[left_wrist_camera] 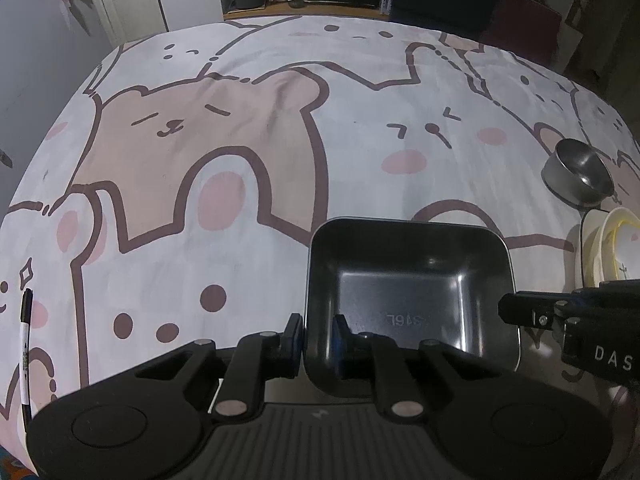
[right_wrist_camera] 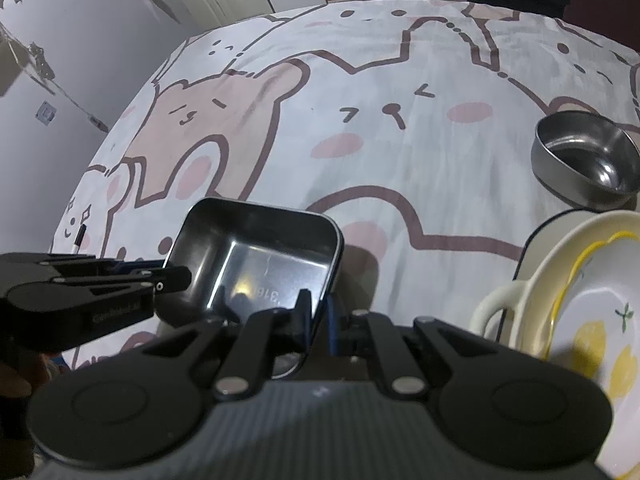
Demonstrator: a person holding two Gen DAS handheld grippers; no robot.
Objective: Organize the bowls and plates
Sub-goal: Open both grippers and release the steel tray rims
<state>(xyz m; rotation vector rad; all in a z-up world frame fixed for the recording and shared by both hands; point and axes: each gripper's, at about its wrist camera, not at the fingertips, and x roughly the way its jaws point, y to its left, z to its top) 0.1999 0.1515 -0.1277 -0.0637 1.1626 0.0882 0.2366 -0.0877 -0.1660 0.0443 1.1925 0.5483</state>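
Both grippers had hold of the same square steel tray (left_wrist_camera: 408,292). In the left wrist view the left gripper (left_wrist_camera: 318,338) sat at about six o'clock, its jaws nearly closed and clamped over the tray's near-left wall, one black pad outside and the blue-edged pad inside. The right gripper (left_wrist_camera: 520,314) came in from four o'clock, meeting the tray's right-hand rim.

In the right wrist view the right gripper (right_wrist_camera: 318,312) was likewise pinched almost shut on the tray's (right_wrist_camera: 256,264) right wall, a finger on each side of the thin metal. The left gripper (right_wrist_camera: 176,278) reached in from nine o'clock to the tray's left edge. The tray looked tilted, its far-left corner higher, and it cast a shadow on the cartoon bear cloth (right_wrist_camera: 400,152); whether any part of it touched the cloth could not be told.

A round steel bowl (right_wrist_camera: 584,160) stood upright on the cloth at two o'clock, well apart from the tray. At four o'clock lay a stack of crockery: a lemon-patterned bowl (right_wrist_camera: 600,320) nested in a cream handled dish (right_wrist_camera: 504,312), over a dark-rimmed plate (right_wrist_camera: 536,236).

In the left wrist view a black-and-white pen (left_wrist_camera: 25,344) lay at eight o'clock.
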